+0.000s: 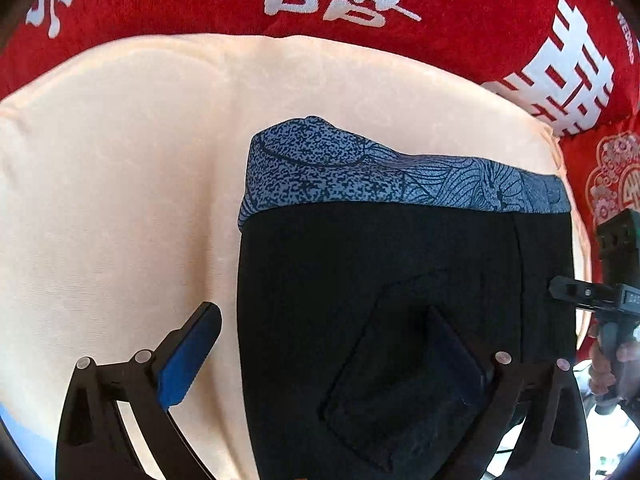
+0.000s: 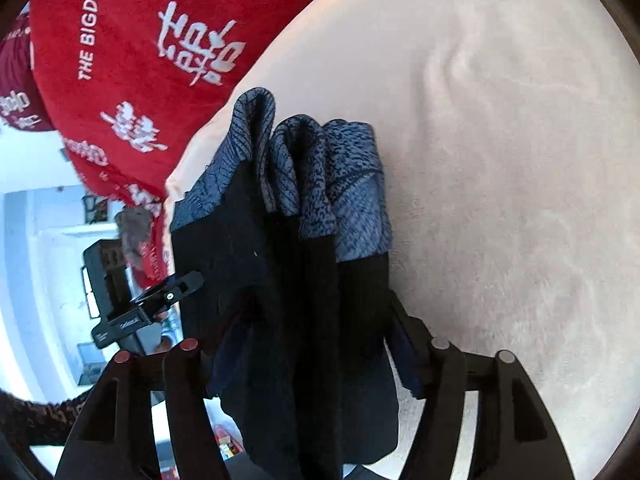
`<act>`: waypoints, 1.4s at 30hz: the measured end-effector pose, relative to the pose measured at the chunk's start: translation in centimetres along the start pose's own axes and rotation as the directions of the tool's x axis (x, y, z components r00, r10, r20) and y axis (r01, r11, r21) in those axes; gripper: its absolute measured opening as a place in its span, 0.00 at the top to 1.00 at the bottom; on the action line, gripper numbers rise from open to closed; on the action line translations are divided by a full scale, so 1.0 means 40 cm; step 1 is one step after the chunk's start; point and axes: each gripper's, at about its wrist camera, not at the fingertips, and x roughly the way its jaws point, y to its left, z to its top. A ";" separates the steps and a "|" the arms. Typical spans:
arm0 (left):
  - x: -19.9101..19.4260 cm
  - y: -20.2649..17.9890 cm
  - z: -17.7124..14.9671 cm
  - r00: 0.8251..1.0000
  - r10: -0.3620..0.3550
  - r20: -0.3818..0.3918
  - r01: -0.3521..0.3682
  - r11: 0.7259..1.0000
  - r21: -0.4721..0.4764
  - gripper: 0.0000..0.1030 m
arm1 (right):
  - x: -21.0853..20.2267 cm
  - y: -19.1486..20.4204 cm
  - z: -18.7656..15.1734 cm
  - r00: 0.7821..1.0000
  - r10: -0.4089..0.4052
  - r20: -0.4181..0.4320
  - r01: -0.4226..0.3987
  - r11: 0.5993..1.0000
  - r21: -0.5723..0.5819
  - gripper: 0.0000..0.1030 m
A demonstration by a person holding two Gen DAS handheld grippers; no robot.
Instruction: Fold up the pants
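Looking along the left gripper [image 1: 320, 344], we found its jaws spread wide: one blue-padded finger [image 1: 188, 356] stood clear over the cream blanket [image 1: 120, 184], while the other finger lay dark against the black pants [image 1: 380, 280] and was hard to separate from them. We saw no pad pressing on the cloth. The pants lay folded on the blanket, with their blue patterned waistband [image 1: 360, 172] at the far end and a back pocket [image 1: 400, 392] faintly outlined. Their lower part was cut off by the frame edge.

In the right wrist view, the right gripper [image 2: 316, 320] straddled the bunched pants; the fabric hid both fingertips, so we could not tell whether the pads gripped it. A red blanket [image 2: 152, 40] with white lettering lay beyond the cream one. The room behind appeared pale and blurred.
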 end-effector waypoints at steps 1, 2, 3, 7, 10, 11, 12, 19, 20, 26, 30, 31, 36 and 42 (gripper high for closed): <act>-0.006 -0.008 -0.001 1.000 0.024 -0.003 -0.024 1.000 0.008 0.00 | -0.008 0.004 -0.008 0.999 -0.034 0.006 0.034 0.999 0.011 0.25; -0.013 -0.011 -0.003 0.999 0.043 -0.005 -0.043 0.999 0.013 0.00 | -0.015 0.006 -0.014 0.998 -0.067 0.013 0.067 0.998 0.020 0.22; -0.023 -0.019 -0.008 0.997 0.077 -0.005 -0.077 0.997 0.020 0.00 | -0.025 0.008 -0.022 0.994 -0.106 0.022 0.105 0.994 0.029 0.21; -0.064 -0.049 -0.039 0.983 0.181 0.021 -0.182 0.981 0.064 0.00 | -0.080 0.026 -0.062 0.967 -0.247 0.061 0.242 0.967 0.075 0.20; -0.100 -0.067 -0.068 0.976 0.213 0.046 -0.216 0.973 0.078 0.00 | -0.099 0.050 -0.088 0.941 -0.330 0.082 0.325 0.943 0.067 0.18; -0.110 -0.070 -0.077 0.975 0.218 0.044 -0.220 0.972 0.076 0.00 | -0.106 0.060 -0.100 0.927 -0.365 0.090 0.361 0.931 0.058 0.18; -0.119 -0.072 -0.086 0.974 0.223 0.041 -0.225 0.972 0.074 0.00 | -0.111 0.069 -0.111 0.913 -0.396 0.098 0.392 0.918 0.054 0.18; -0.208 -0.105 -0.150 0.958 0.282 0.052 -0.286 0.953 0.099 0.00 | -0.157 0.163 -0.200 0.826 -0.539 0.165 0.533 0.842 0.085 0.15; -0.219 -0.110 -0.155 0.955 0.291 0.059 -0.296 0.949 0.110 0.00 | -0.160 0.184 -0.212 0.807 -0.567 0.167 0.560 0.824 0.088 0.15; -0.313 -0.160 -0.180 0.956 0.283 0.077 -0.292 0.946 0.142 0.00 | -0.165 0.319 -0.268 0.786 -0.590 0.185 0.595 0.803 0.035 0.15; -0.367 -0.173 -0.189 0.961 0.263 0.090 -0.273 0.954 0.127 0.00 | -0.174 0.392 -0.301 0.793 -0.574 0.203 0.583 0.813 0.021 0.15; -0.384 -0.172 -0.200 0.963 0.255 0.091 -0.265 0.957 0.122 0.00 | -0.174 0.410 -0.308 0.796 -0.569 0.206 0.578 0.816 0.020 0.15; -0.438 -0.172 -0.225 0.967 0.238 0.092 -0.247 0.963 0.107 0.00 | -0.168 0.495 -0.346 0.788 -0.576 0.218 0.593 0.805 -0.014 0.15; -0.492 -0.165 -0.242 0.969 0.225 0.101 -0.235 0.966 0.104 0.00 | -0.187 0.559 -0.382 0.768 -0.594 0.241 0.616 0.787 -0.026 0.15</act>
